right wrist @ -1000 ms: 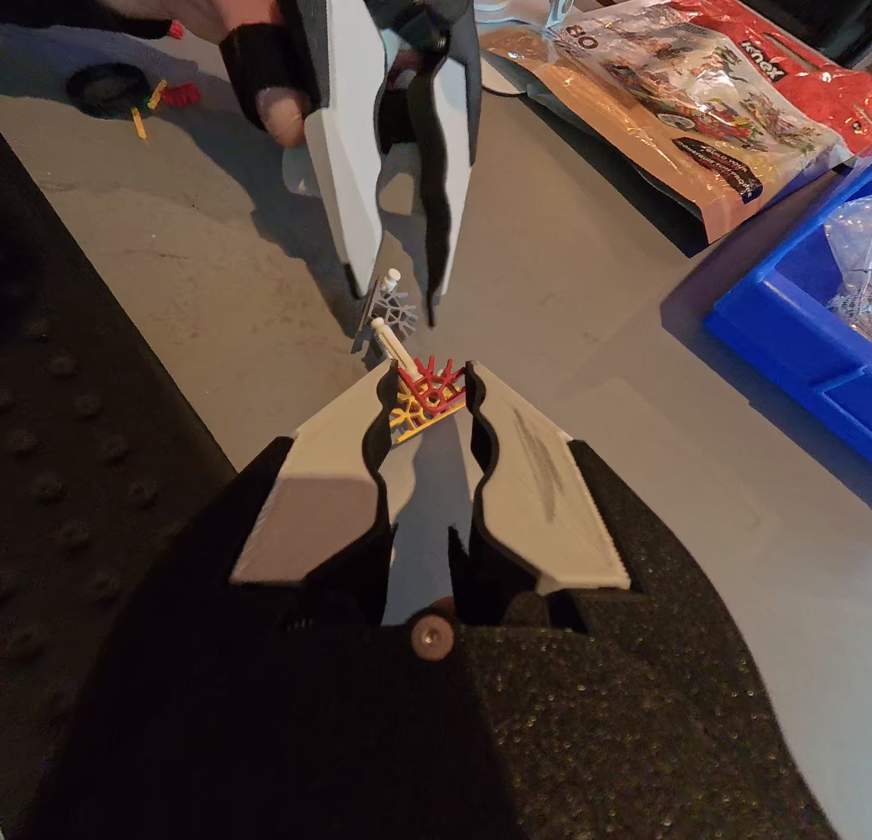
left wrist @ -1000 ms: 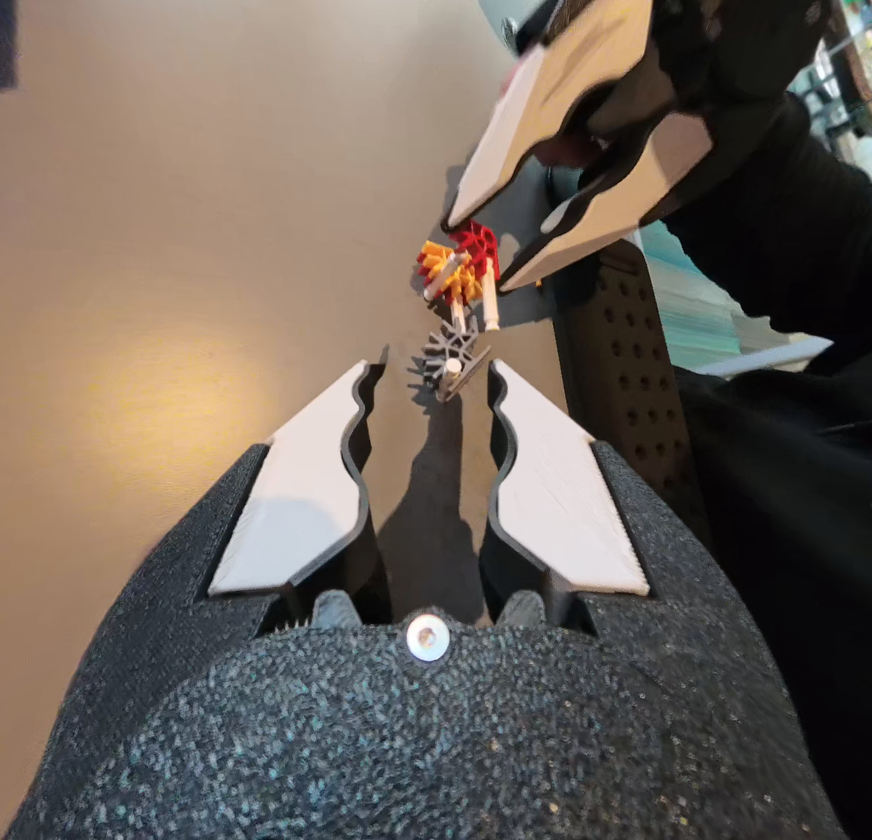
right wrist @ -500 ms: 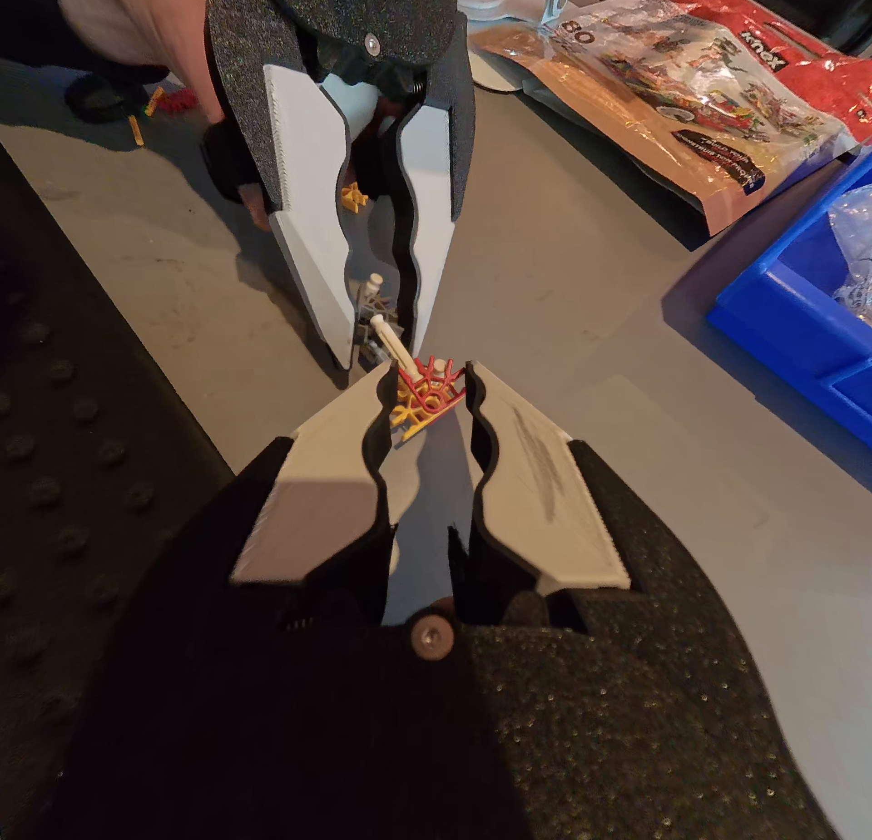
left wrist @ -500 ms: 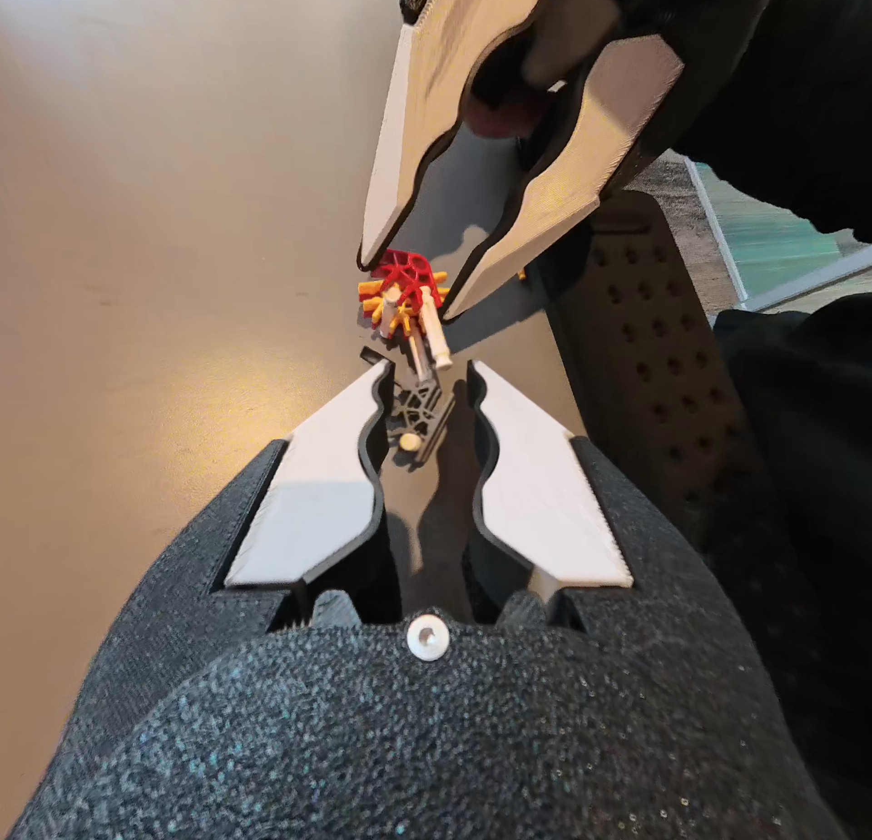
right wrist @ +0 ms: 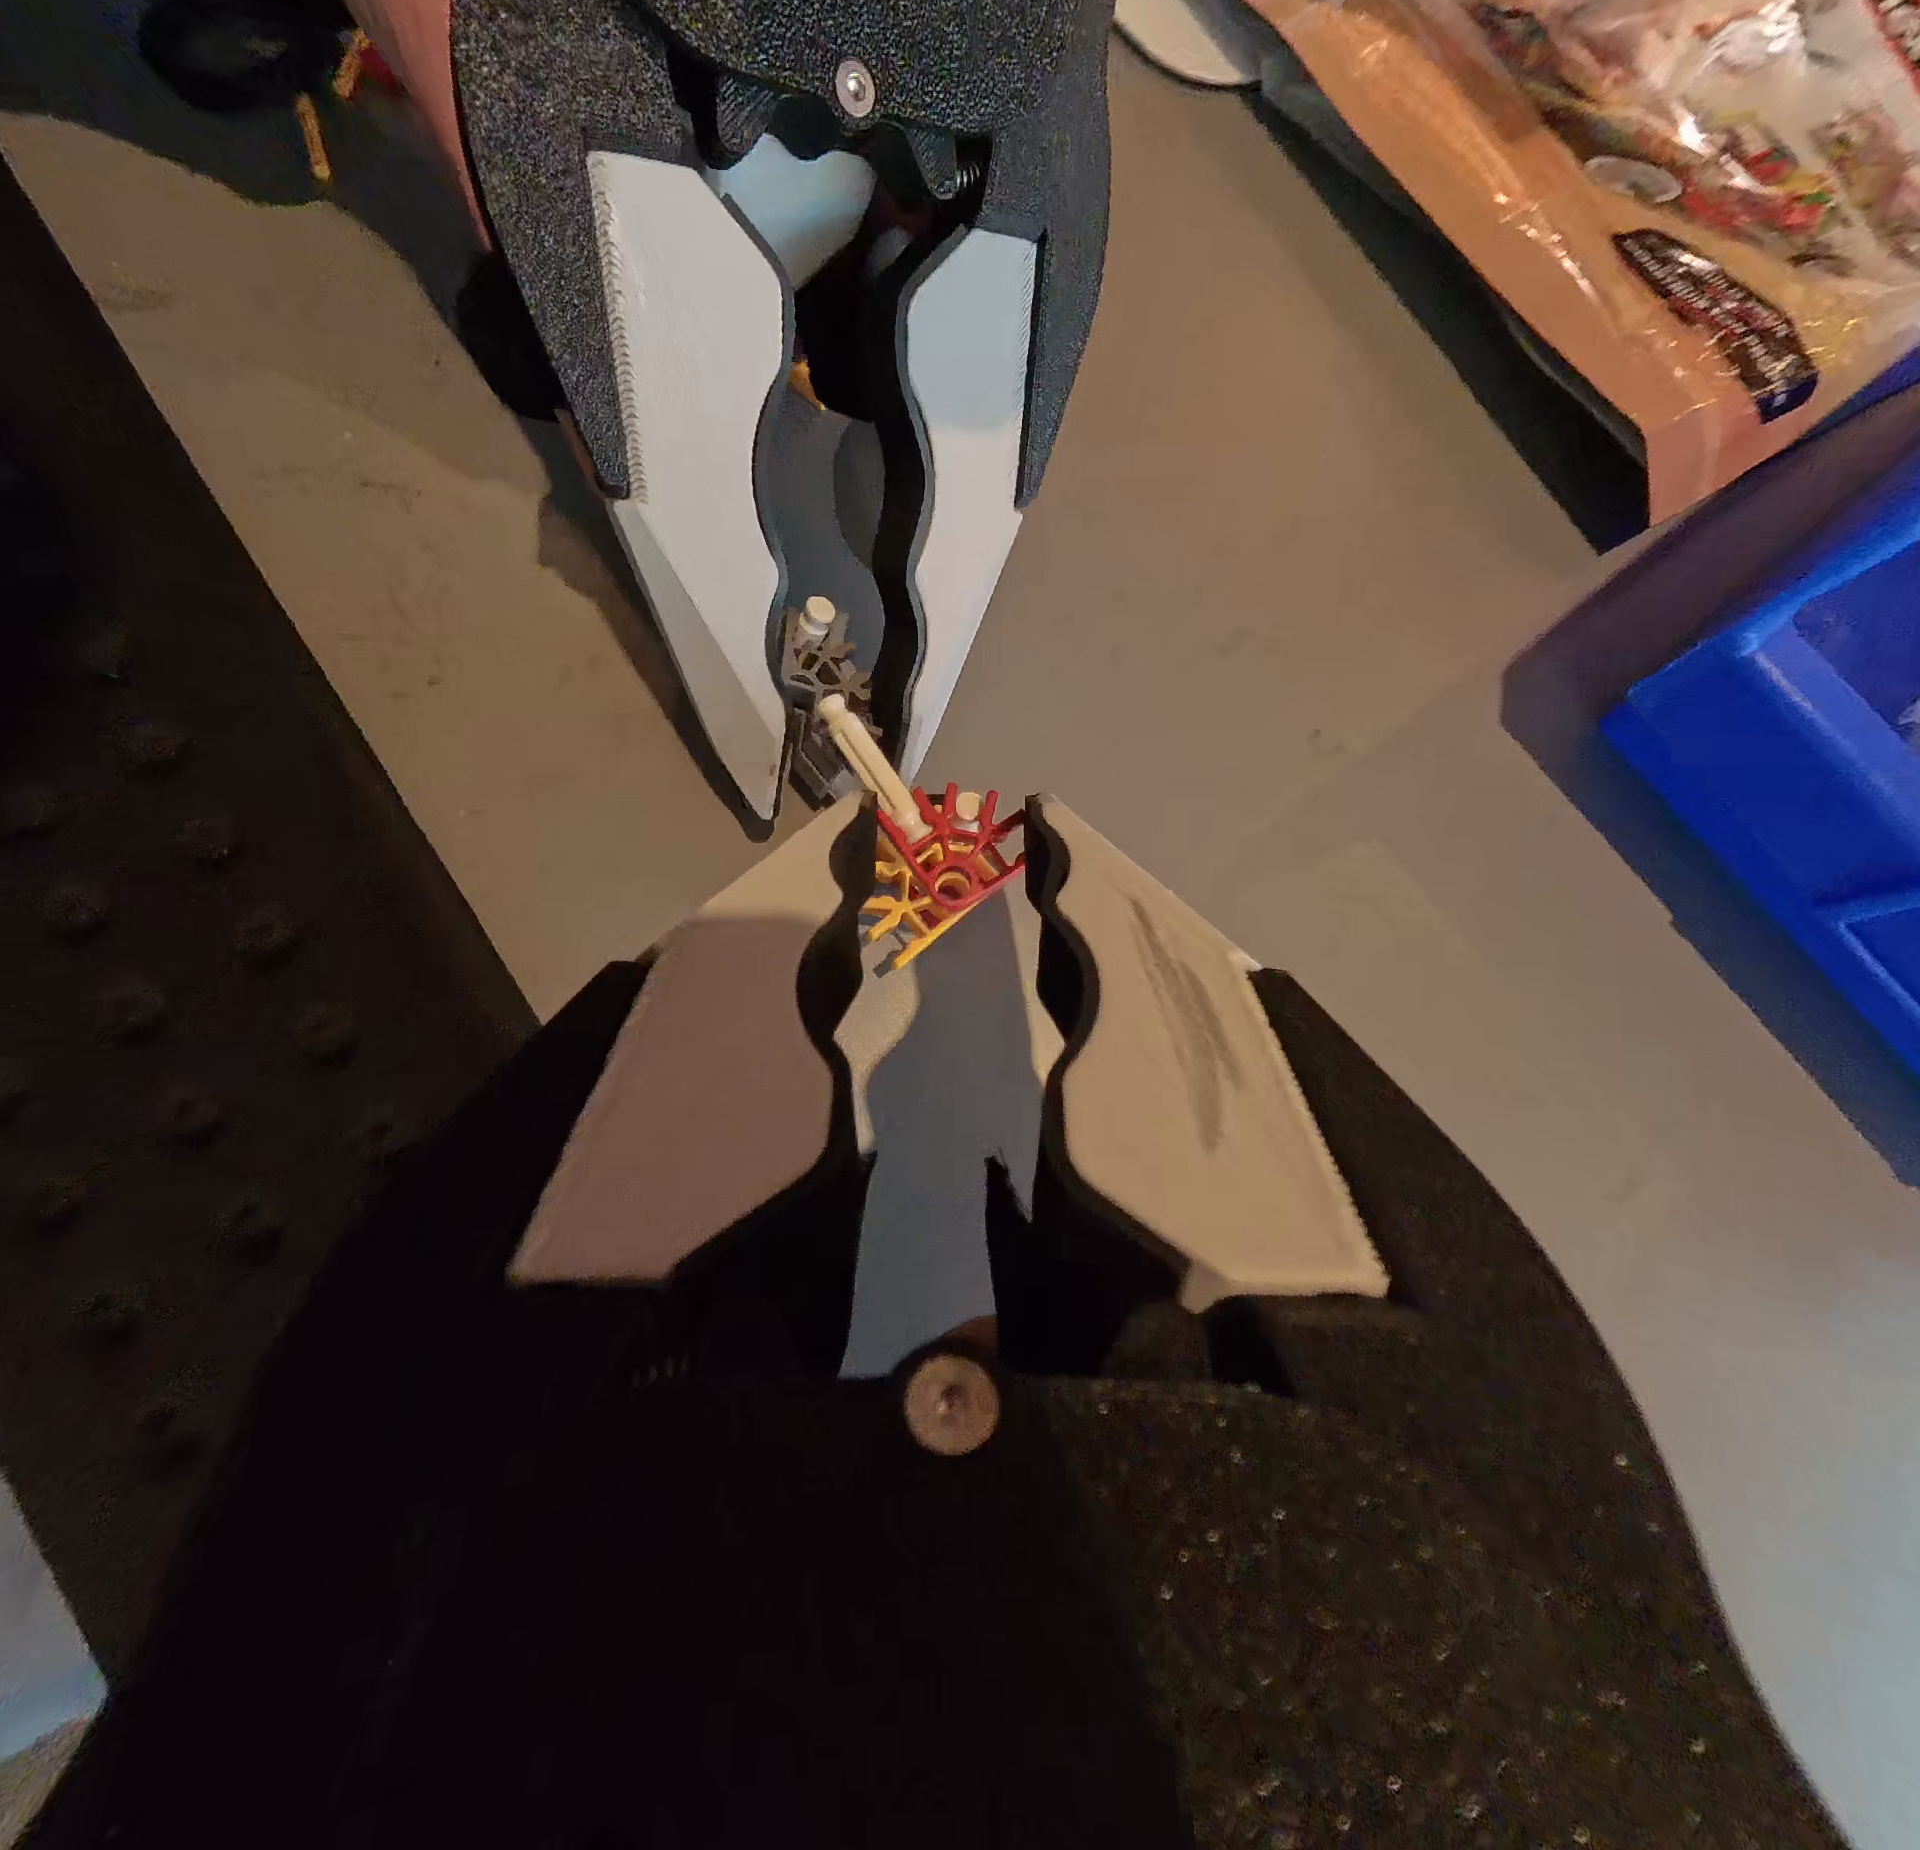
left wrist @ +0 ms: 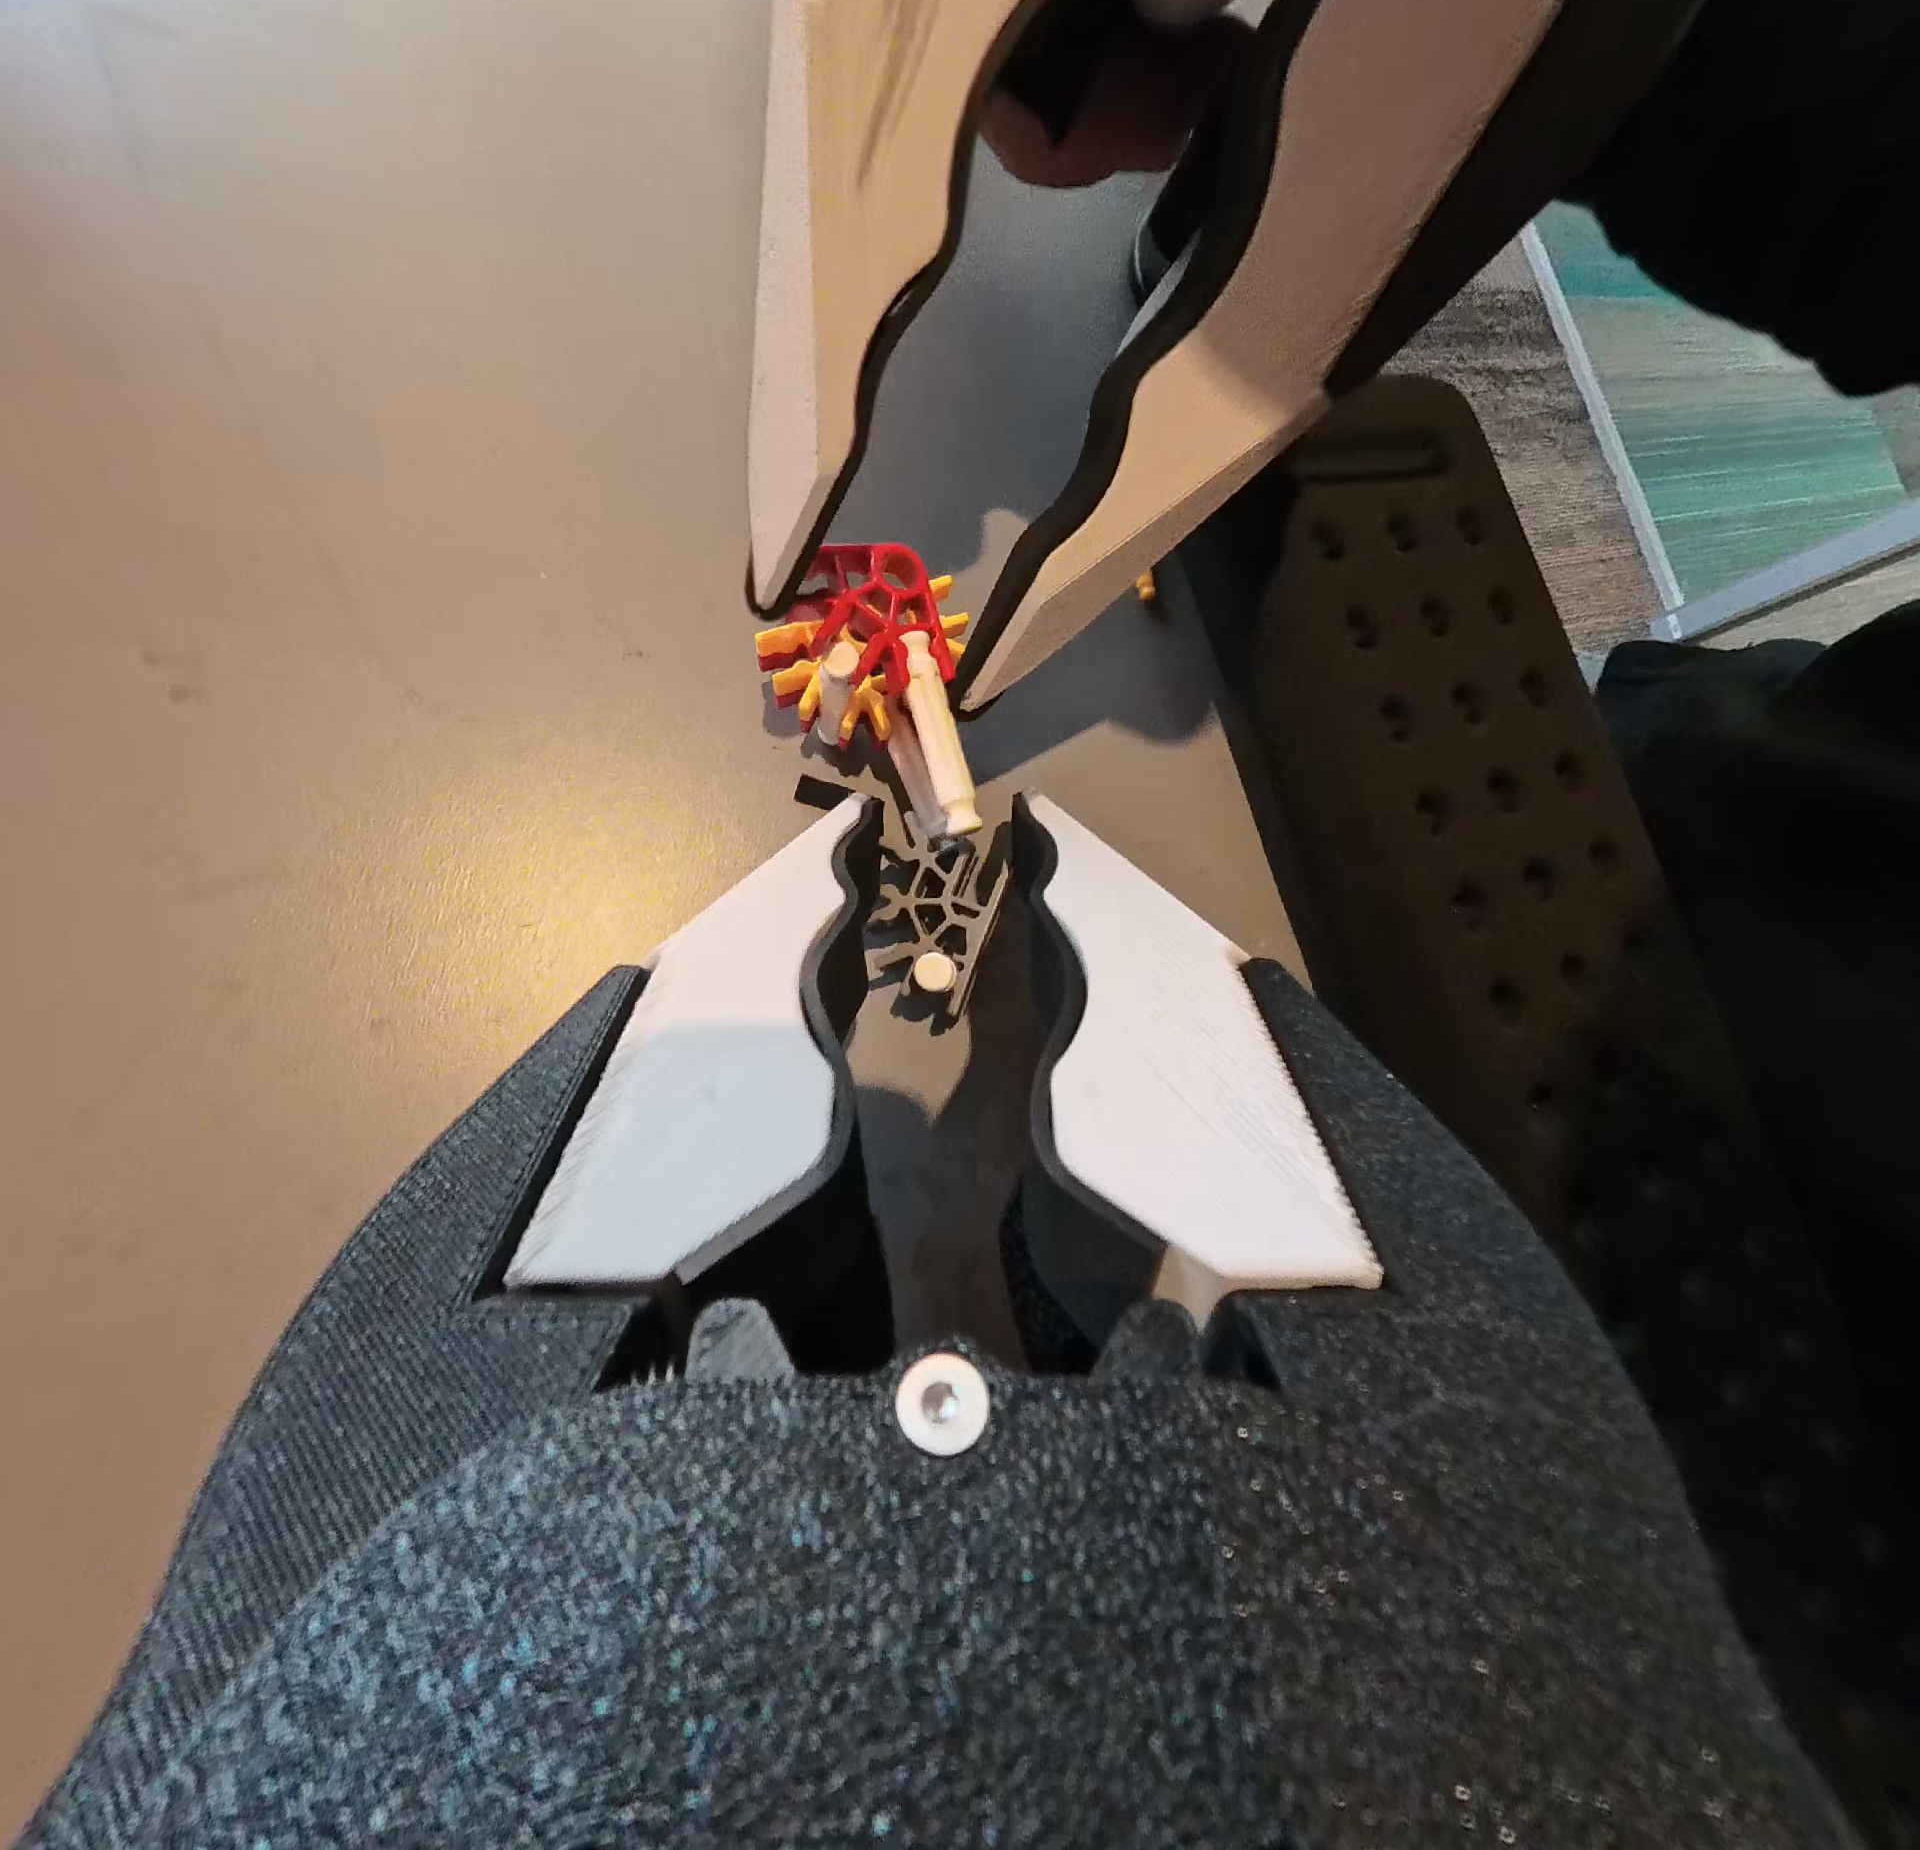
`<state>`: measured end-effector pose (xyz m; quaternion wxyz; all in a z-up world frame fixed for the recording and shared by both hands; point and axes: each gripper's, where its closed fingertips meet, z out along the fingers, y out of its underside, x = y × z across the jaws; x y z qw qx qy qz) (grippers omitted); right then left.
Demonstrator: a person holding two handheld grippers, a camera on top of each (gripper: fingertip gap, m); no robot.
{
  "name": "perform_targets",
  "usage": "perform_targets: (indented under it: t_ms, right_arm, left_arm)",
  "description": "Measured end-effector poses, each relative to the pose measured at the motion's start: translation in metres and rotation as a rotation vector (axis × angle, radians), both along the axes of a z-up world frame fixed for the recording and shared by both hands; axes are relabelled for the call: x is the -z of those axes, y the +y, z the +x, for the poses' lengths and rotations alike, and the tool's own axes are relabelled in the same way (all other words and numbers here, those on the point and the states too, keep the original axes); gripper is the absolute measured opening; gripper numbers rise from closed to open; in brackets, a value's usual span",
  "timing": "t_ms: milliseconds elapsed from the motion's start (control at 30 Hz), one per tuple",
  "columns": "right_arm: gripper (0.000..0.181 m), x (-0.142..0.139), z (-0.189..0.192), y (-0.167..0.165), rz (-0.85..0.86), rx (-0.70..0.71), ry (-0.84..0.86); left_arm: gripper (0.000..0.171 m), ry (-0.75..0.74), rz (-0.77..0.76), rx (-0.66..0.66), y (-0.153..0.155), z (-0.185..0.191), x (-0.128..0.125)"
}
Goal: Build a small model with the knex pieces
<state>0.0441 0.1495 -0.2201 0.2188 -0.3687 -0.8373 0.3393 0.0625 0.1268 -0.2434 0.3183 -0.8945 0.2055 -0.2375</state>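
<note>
Closer together than a second ago, my left gripper (left wrist: pixel 940 818) clamps the grey snowflake connector (left wrist: pixel 935 912) and my right gripper (right wrist: pixel 945 813) clamps the red-and-yellow connector cluster (right wrist: pixel 935 865), above the table's (right wrist: pixel 1299 761) near edge; I'd aim its white rod (right wrist: pixel 862 751) squarely into the grey socket.

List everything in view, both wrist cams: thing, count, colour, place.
red connector: 1, red, between the right tool's fingertips
yellow connector: 1, yellow, stacked against the red one
white rod: 1, white, sticks out of the red connector toward the left tool
grey connector: 1, grey, between the left tool's fingertips, short white peg in it
toy bag: 1, orange-red, table's far side
blue bin: 1, blue, right edge
black mat: 1, black, perforated, beside the table
table: 1, grey
left tool: 1, black and white
right tool: 1, black and white
</note>
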Motion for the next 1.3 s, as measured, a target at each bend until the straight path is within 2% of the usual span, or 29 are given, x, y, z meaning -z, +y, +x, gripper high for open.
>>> perform_targets:
  t_ms: [267, 300, 367, 433, 533, 667, 833, 933, 1033, 1167, 1200, 1300]
  right_arm:
    - [0.027, 0.001, 0.001, -0.001, 0.078, -0.081, -0.133]
    - [0.027, 0.001, 0.001, -0.001, 0.079, -0.083, -0.139]
    - [0.027, 0.002, -0.001, -0.001, 0.076, -0.071, -0.127]
    - [0.027, 0.009, 0.002, -0.002, 0.08, -0.074, -0.135]
    - [0.027, 0.025, 0.005, -0.005, 0.067, -0.059, -0.147]
    - [0.027, 0.021, 0.007, -0.013, 0.01, -0.053, -0.088]
    - [0.027, 0.002, 0.016, 0.0, -0.039, -0.018, -0.054]
    - [0.027, -0.01, 0.023, 0.007, -0.073, 0.008, -0.02]
    - [0.027, -0.016, 0.031, 0.017, -0.091, 0.044, 0.0]
    - [0.027, -0.013, 0.043, 0.026, -0.108, 0.078, 0.0]
    - [0.027, -0.013, 0.046, 0.027, -0.109, 0.08, 0.002]
    - [0.027, -0.013, 0.051, 0.026, -0.119, 0.084, 0.006]
  left_arm:
    - [0.023, 0.015, 0.016, 0.035, -0.001, 0.002, -0.001]
    - [0.025, -0.004, 0.009, 0.04, -0.002, 0.003, -0.003]
    - [0.041, -0.078, 0.002, 0.041, -0.004, 0.004, -0.009]
    - [0.047, -0.123, 0.02, 0.012, -0.001, -0.002, -0.017]
    - [0.042, -0.189, 0.049, -0.007, 0.002, -0.003, -0.026]
    - [0.041, -0.121, -0.008, 0.031, 0.0, 0.01, -0.011]
    - [0.048, -0.106, -0.024, 0.019, 0.0, 0.011, -0.016]
    - [0.055, -0.097, -0.052, 0.037, -0.002, 0.024, -0.017]
    - [0.055, -0.076, -0.072, 0.055, -0.002, 0.039, -0.014]
    - [0.041, 0.006, -0.087, 0.061, 0.001, 0.05, -0.001]
    - [0.027, 0.03, -0.073, 0.059, 0.003, 0.05, 0.0]
    - [0.026, 0.191, -0.012, 0.081, 0.007, 0.044, -0.001]
